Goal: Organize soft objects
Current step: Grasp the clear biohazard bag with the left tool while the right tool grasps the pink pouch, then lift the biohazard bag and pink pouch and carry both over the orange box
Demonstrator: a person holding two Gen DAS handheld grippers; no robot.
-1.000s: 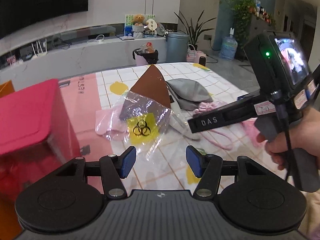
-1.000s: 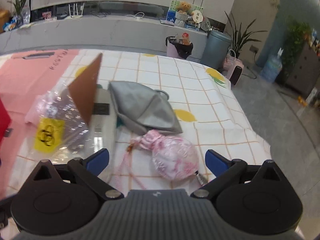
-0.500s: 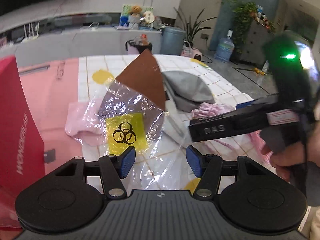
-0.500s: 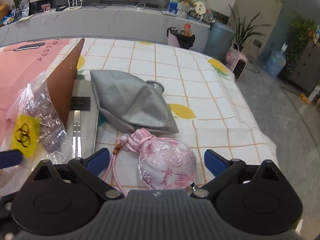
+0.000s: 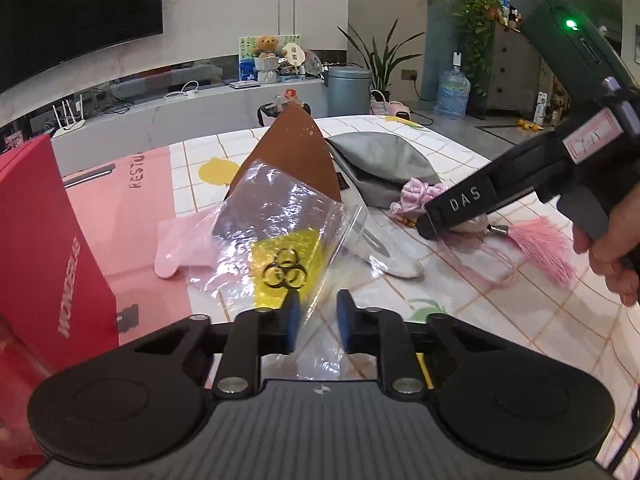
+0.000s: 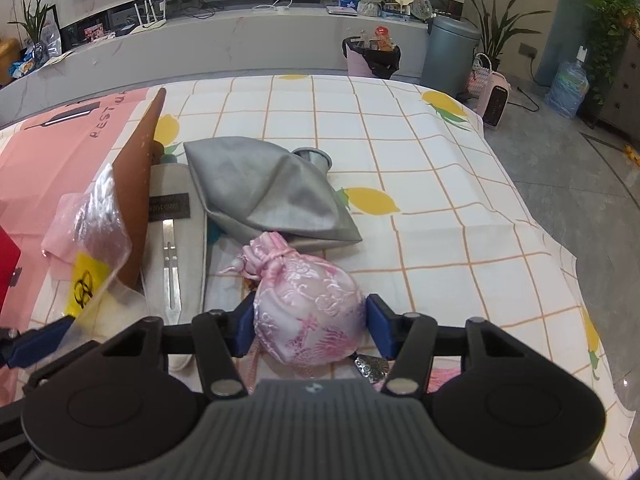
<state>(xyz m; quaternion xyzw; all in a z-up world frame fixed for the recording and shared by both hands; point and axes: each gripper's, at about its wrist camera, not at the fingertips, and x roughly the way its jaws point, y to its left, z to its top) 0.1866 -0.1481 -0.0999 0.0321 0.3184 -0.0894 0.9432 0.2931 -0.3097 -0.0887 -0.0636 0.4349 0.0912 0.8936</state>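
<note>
1. Since half a second ago, the left gripper (image 5: pixel 316 322) has been brought closer together, and the right gripper (image 6: pixel 310 330) has been closed in from wide open.
2. The clear plastic bag (image 5: pixel 280 232) with a yellow sign is seen between the left jaws, which are nearly closed; a firm pinch cannot be told. The pink pouch (image 6: pixel 310 316) is squeezed between the right jaws on the checked tablecloth (image 6: pixel 440 184).
3. One red box (image 5: pixel 44 240), one plastic bag, one brown flap (image 5: pixel 296 156), one gray bag (image 6: pixel 264 196) and one pink pouch are counted.
</note>
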